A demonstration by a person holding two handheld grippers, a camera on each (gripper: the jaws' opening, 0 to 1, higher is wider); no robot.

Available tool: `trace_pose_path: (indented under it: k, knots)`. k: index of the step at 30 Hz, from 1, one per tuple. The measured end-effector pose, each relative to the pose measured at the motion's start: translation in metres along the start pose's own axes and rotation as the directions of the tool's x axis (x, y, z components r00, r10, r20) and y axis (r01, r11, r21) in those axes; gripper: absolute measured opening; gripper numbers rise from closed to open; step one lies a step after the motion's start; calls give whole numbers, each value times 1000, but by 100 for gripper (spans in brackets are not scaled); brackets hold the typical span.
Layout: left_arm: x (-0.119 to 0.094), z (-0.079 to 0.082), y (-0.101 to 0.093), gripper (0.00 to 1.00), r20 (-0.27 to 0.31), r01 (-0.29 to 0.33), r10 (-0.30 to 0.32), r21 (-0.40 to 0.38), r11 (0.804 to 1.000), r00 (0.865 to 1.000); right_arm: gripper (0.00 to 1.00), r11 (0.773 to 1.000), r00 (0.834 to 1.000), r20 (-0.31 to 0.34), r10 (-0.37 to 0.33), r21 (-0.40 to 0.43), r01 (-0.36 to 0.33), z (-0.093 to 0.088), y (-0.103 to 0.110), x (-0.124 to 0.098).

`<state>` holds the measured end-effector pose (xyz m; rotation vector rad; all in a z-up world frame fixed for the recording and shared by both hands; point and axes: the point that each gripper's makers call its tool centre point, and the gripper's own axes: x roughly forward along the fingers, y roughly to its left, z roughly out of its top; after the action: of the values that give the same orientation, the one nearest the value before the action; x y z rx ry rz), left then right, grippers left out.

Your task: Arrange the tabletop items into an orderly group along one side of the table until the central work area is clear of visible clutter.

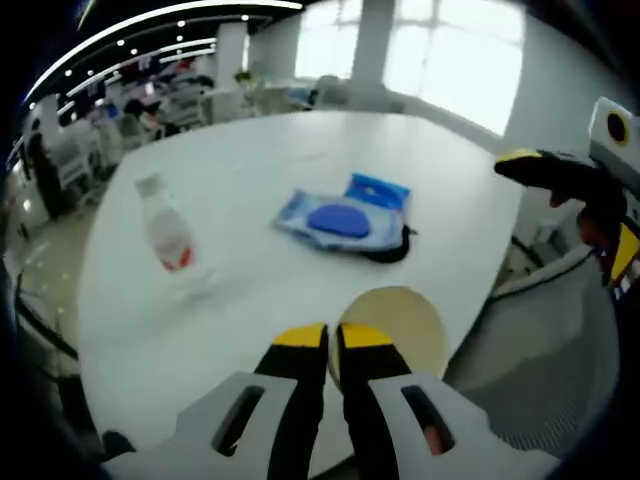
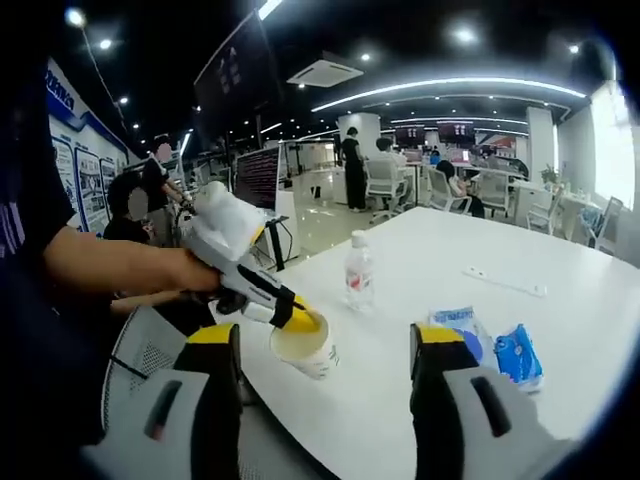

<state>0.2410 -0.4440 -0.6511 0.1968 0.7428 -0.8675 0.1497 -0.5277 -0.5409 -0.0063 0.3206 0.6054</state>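
The left gripper (image 1: 331, 336) is clenched on the near rim of a paper cup (image 2: 305, 345) at the white table (image 1: 250, 180)'s near edge. The right gripper (image 2: 325, 340) hangs released, apart from it. Farther in stand a water bottle (image 1: 167, 232) on the left and blue wipe packets (image 1: 345, 216) to the right.

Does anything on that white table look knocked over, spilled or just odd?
Nothing is spilled or tipped. The bottle stands upright and the blue packets lie flat mid-table. The one odd spot: the paper cup sits right at the table's edge, pinched at its rim by the left gripper.
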Motion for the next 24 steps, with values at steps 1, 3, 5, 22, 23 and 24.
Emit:
trace_pose_path:
  k: [1, 3, 5, 22, 23, 24]
  knots:
    - [3, 0, 3, 2, -9, -1, 1, -12, 1000, 1000, 74, 1000, 1000, 1, -12, 18, 12, -1, -3, -3]
    - [8, 4, 10, 2, -10, -3, 3, -32, 999, 1000, 77, 998, 999, 19, -40, 43, 39, -1, -12, -10]
    - [16, 6, 18, 2, -18, -11, 10, -59, 998, 1000, 80, 996, 997, 27, -67, 53, 66, -3, -20, -17]
    - [70, 30, 72, 2, -50, -106, 97, -220, 970, 994, 100, 979, 979, 41, -197, 59, 195, -21, -57, -63]
    - [72, 30, 73, 2, -55, -112, 103, -220, 969, 993, 100, 978, 978, 45, -202, 61, 199, -22, -59, -64]
    - [75, 30, 75, 2, -59, -125, 115, -214, 969, 992, 100, 977, 977, 54, -205, 76, 200, -23, -61, -66]
